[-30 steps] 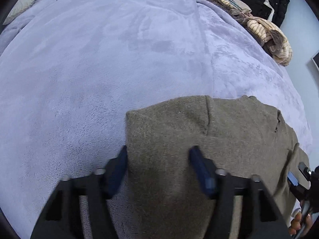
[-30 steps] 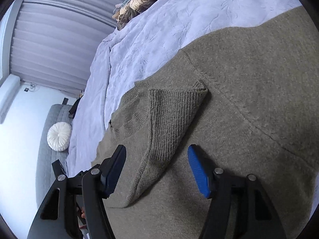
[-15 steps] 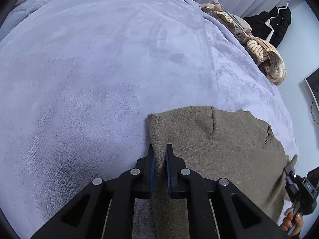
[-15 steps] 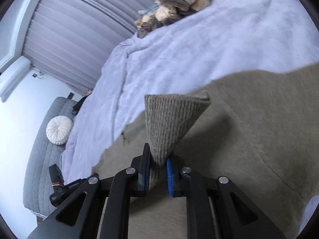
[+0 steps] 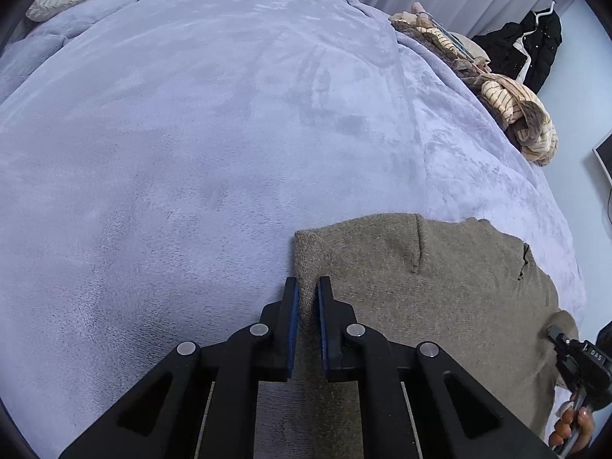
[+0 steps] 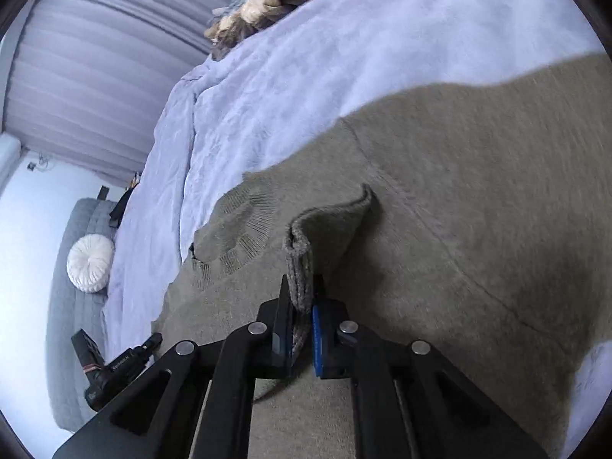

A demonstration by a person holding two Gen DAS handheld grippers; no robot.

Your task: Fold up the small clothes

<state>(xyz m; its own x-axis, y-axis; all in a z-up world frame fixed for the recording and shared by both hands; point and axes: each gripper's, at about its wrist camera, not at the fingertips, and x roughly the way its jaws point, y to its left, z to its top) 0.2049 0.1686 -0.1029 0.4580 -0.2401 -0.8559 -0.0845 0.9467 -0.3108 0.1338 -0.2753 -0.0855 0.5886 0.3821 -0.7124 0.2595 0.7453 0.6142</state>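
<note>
An olive-brown knit sweater (image 5: 432, 279) lies on the lavender bed cover (image 5: 199, 145). My left gripper (image 5: 306, 290) is shut on the sweater's left folded edge, near its far corner. In the right wrist view the sweater (image 6: 478, 191) fills the right side, its ribbed neckline to the left. My right gripper (image 6: 302, 298) is shut on a ribbed cuff (image 6: 302, 264) of the sweater, which stands up between the pads. The right gripper also shows in the left wrist view (image 5: 577, 367) at the sweater's right end.
A heap of striped and beige clothes (image 5: 508, 107) lies at the bed's far right edge. A black jacket (image 5: 531, 49) hangs by the curtain. A round white cushion (image 6: 90, 264) sits on a grey sofa (image 6: 65, 306) beyond the bed.
Both grippers were open over the sweater one second ago; each has since shut on it. The right gripper has drawn the cuff back over the sweater, and the view has tilted.
</note>
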